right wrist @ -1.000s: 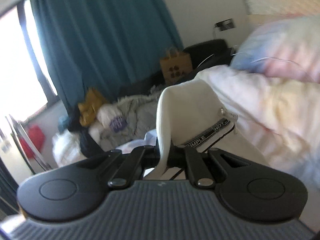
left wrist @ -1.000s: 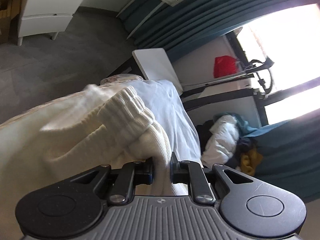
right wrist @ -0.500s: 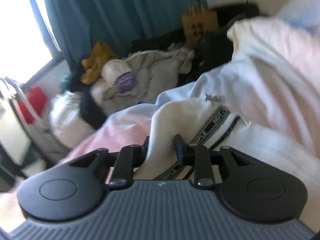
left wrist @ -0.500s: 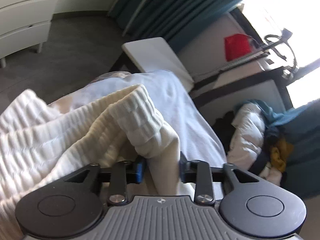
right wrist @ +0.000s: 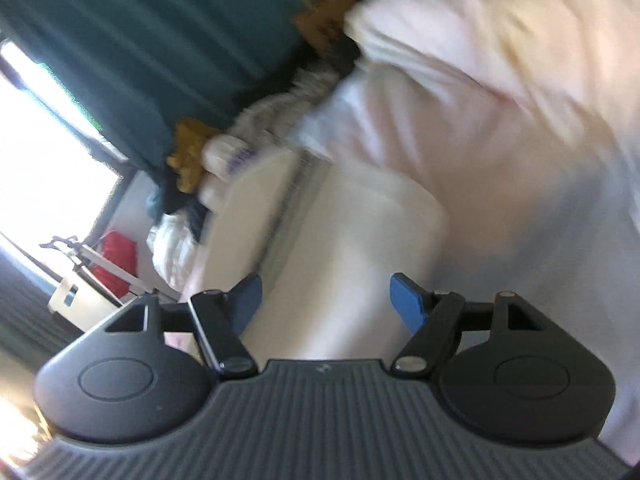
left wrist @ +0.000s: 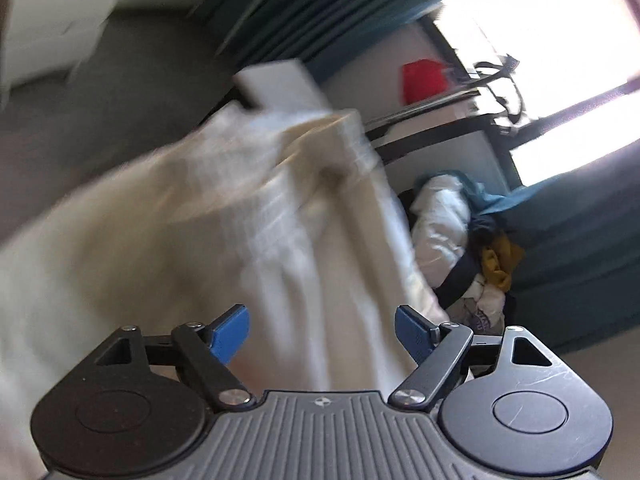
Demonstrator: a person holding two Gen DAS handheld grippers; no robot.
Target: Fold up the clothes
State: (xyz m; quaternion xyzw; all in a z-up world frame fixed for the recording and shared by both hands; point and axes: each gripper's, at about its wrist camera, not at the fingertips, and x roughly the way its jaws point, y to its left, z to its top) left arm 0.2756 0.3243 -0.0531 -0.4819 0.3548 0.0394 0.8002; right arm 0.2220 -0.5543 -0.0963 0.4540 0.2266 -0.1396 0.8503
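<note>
Left gripper [left wrist: 322, 330]: blue-padded jaws opening, spread wide; the cream ribbed-knit garment [left wrist: 224, 216] lies in front of and between them, no pad pressing on it, heavily motion-blurred. Right gripper [right wrist: 326, 302]: jaws likewise opening and apart, the garment's smooth cream fold [right wrist: 352, 240] between them, unclamped. Garment rests on the pale pink-and-white bed cover [right wrist: 500, 92], beside a heap of mixed clothes [left wrist: 472, 248].

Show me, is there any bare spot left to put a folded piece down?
Free: the grey floor between the white drawers and the bed. Crowded: the heap of clothes under the teal curtain, and the bedding beyond the cream garment.
</note>
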